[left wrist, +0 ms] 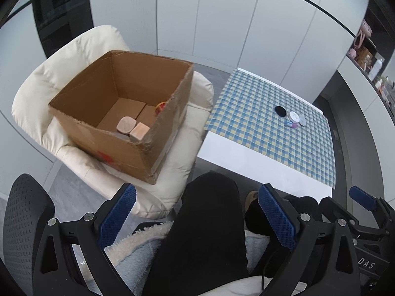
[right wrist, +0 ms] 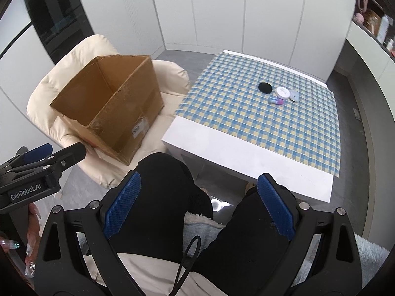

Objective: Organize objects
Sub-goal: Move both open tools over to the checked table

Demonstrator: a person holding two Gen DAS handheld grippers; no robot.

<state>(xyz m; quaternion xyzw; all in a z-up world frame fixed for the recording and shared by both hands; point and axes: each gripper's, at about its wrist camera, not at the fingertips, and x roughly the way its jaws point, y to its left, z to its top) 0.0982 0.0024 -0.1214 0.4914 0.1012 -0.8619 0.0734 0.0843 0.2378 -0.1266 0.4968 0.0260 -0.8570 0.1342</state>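
An open cardboard box (left wrist: pixel 118 113) (right wrist: pixel 108 106) sits on a cream armchair (left wrist: pixel 61 74) (right wrist: pixel 74 56). Inside lie a pink rounded case (left wrist: pixel 126 124), a peach block (left wrist: pixel 139 131) and an orange item (left wrist: pixel 160 107). On the checked cloth (left wrist: pixel 259 123) (right wrist: pixel 246 113) rest a black disc (left wrist: pixel 280 110) (right wrist: pixel 265 87), a white round tin (left wrist: pixel 294 116) (right wrist: pixel 283 91), a grey disc (left wrist: pixel 302 121) (right wrist: pixel 294 96) and a small blue-and-purple item (left wrist: pixel 290 124) (right wrist: pixel 276 101). My left gripper (left wrist: pixel 196 215) and right gripper (right wrist: pixel 198 203) both stand open and empty above the person's lap, far from everything.
The white low table (left wrist: pixel 246 153) (right wrist: pixel 222 143) stands right of the armchair. The person's black-clad knees (left wrist: pixel 209 209) (right wrist: pixel 160 180) fill the near foreground. A black mesh chair back (left wrist: pixel 22 217) is at the lower left. Shelves with items (left wrist: pixel 370 56) line the far right.
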